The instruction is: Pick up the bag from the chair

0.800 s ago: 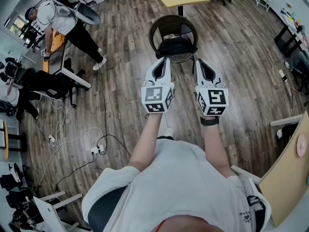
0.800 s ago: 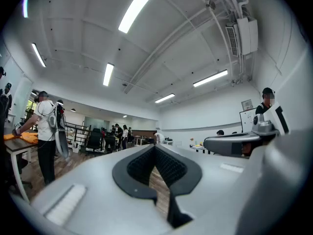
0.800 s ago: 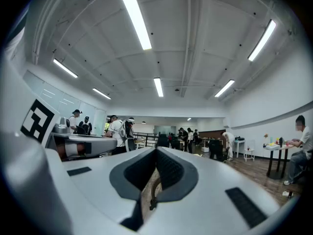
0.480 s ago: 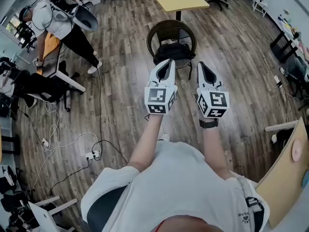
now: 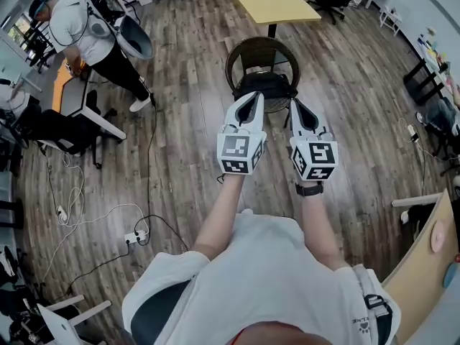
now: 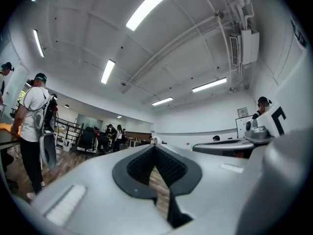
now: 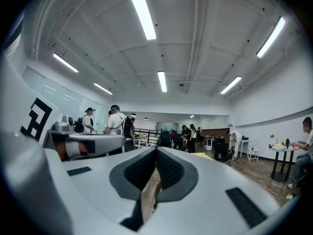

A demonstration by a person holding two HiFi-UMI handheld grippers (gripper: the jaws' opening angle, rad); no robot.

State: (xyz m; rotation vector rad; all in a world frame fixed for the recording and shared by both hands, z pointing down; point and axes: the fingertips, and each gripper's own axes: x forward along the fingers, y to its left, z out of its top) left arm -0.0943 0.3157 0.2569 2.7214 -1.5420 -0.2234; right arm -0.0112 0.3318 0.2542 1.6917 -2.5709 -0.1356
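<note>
In the head view, the black bag [image 5: 264,85] lay on the seat of a round wicker chair [image 5: 248,49], ahead of both grippers. A yellow table [image 5: 277,4] stood behind the chair. The left gripper [image 5: 252,98] and right gripper [image 5: 296,105] were held side by side, pointing toward the chair.

In the left gripper view, the left gripper [image 6: 155,150] had its jaws closed together with nothing between them.

In the right gripper view, the right gripper [image 7: 156,153] likewise had its jaws together and empty.

Open-plan office/lab, table [image 5: 277,4], strip lights [image 7: 142,11], wood floor [image 5: 187,142], cables [image 5: 108,214]
</note>
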